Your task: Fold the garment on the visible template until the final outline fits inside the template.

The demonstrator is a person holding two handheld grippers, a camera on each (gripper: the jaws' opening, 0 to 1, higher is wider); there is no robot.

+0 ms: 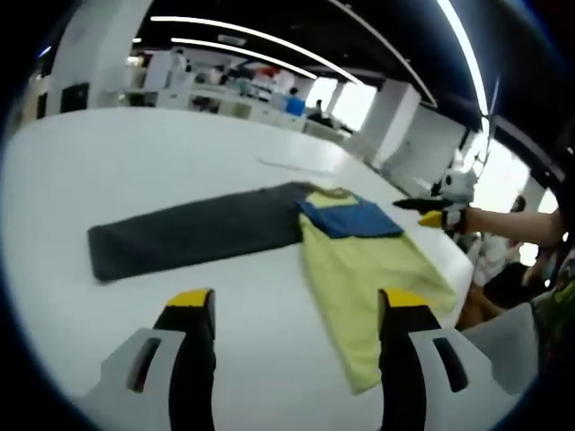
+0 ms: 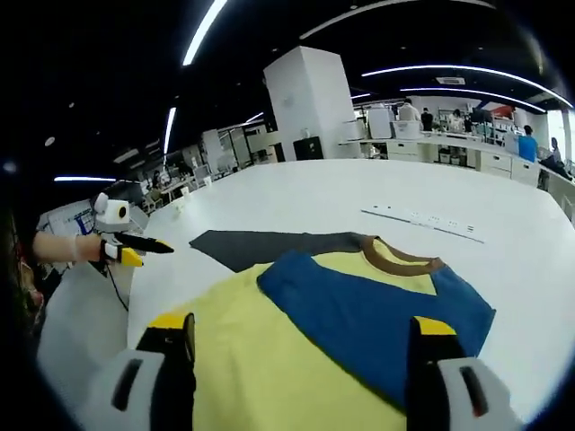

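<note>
A yellow T-shirt point(image 1: 368, 278) with a brown collar point(image 2: 400, 256) lies flat on the white table point(image 1: 135, 162). One blue sleeve point(image 2: 359, 310) is folded over its chest. The dark grey template point(image 1: 198, 229) lies partly under the shirt and sticks out past the collar end. My left gripper point(image 1: 298, 301) hangs open above the table, just short of the shirt's side. It appears again as my left gripper point(image 2: 148, 251) off the table's left edge, held by a hand. My right gripper point(image 2: 301, 325) is open over the yellow body, and my right gripper point(image 1: 418, 211) hovers beside the blue sleeve.
A thin white strip point(image 2: 422, 218) lies on the table beyond the collar. The table edge point(image 2: 135, 287) curves close by the shirt. A white pillar point(image 2: 310, 103), desks and people stand far behind. A person's arm point(image 1: 512, 224) reaches in at the right.
</note>
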